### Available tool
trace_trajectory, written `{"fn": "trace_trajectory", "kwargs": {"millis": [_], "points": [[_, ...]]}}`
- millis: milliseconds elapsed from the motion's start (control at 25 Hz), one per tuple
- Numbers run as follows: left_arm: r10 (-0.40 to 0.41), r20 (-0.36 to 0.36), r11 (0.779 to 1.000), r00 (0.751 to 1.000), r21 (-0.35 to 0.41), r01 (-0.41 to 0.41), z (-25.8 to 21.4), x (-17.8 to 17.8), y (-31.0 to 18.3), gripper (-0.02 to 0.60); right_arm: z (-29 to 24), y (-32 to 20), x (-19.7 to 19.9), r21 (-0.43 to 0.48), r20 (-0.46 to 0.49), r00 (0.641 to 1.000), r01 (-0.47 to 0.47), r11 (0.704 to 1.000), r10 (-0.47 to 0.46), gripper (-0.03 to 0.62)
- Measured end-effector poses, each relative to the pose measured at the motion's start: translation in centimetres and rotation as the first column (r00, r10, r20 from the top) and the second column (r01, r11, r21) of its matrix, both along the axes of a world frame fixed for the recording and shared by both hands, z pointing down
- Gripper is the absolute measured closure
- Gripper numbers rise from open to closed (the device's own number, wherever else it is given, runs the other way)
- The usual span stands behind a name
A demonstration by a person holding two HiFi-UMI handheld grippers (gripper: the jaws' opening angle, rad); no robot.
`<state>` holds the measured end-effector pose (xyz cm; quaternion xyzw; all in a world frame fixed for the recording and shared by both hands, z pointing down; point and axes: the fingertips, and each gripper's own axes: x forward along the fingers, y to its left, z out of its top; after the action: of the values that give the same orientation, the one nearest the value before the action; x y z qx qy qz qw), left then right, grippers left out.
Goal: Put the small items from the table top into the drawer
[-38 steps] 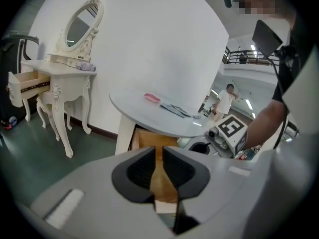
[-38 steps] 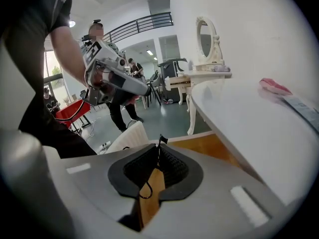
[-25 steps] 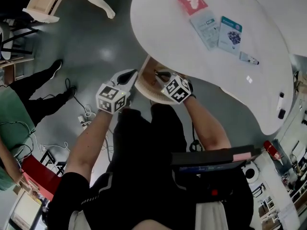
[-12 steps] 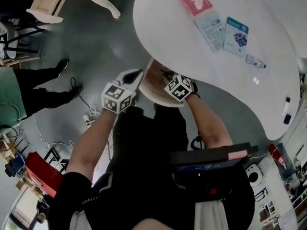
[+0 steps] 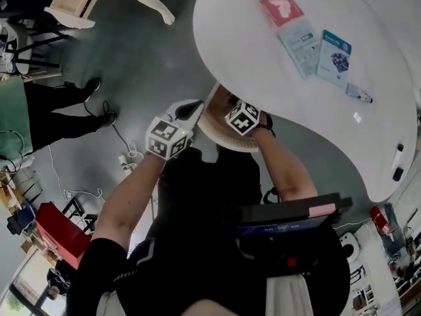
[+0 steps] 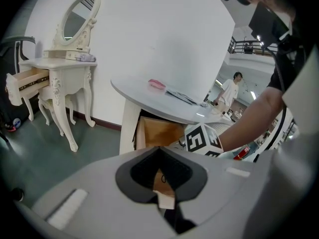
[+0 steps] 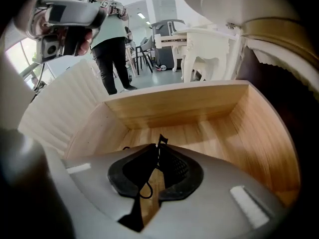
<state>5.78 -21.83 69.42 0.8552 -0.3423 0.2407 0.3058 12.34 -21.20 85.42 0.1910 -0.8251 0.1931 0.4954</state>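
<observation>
**Right gripper view, left gripper view, head view: small black item held inside the open drawer**

Pinching a small black item [image 7: 161,140] between the almost closed jaws of the right gripper [image 7: 158,158], with the item's tip sticking up past the jaws and its thin cord looping down beneath. Pointing steeply down into the open wooden drawer [image 7: 199,128], over its bare plank floor; not showing whether the item is touching the wood. Sitting, in the head view, under the near edge of the white table top [image 5: 263,64], with the right gripper's marker cube [image 5: 243,118] just above the drawer. Holding the left gripper [image 6: 160,177] just beside the drawer's left side, jaws drawn together to a narrow slit and gripping nothing that can be made out. Lying well apart from the drawer, out on the table top: a red packet [image 5: 281,8], a pale blue packet [image 5: 299,38], a blue-and-white packet [image 5: 334,50], a small pen-like thing [image 5: 359,95] and, near the far right edge, a small dark thing [image 5: 397,174]. Standing on the grey floor [image 5: 145,51] at the left: a person in a green top [image 5: 16,110]. Showing, in the left gripper view, a white dressing table with an oval mirror [image 6: 62,63], one of its drawers pulled out.
</observation>
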Motion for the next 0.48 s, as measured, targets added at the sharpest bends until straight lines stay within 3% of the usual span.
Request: {"fn": "trace_trajectory", "kwargs": {"millis": [480], "points": [[-0.020,0.008,1.000,1.000,0.018,0.020,0.1,-1.1,-0.2,0.581,3.1,-1.5,0.3,-0.031,-0.083,0.992,-0.100,0.994,0.098,0.563]]}}
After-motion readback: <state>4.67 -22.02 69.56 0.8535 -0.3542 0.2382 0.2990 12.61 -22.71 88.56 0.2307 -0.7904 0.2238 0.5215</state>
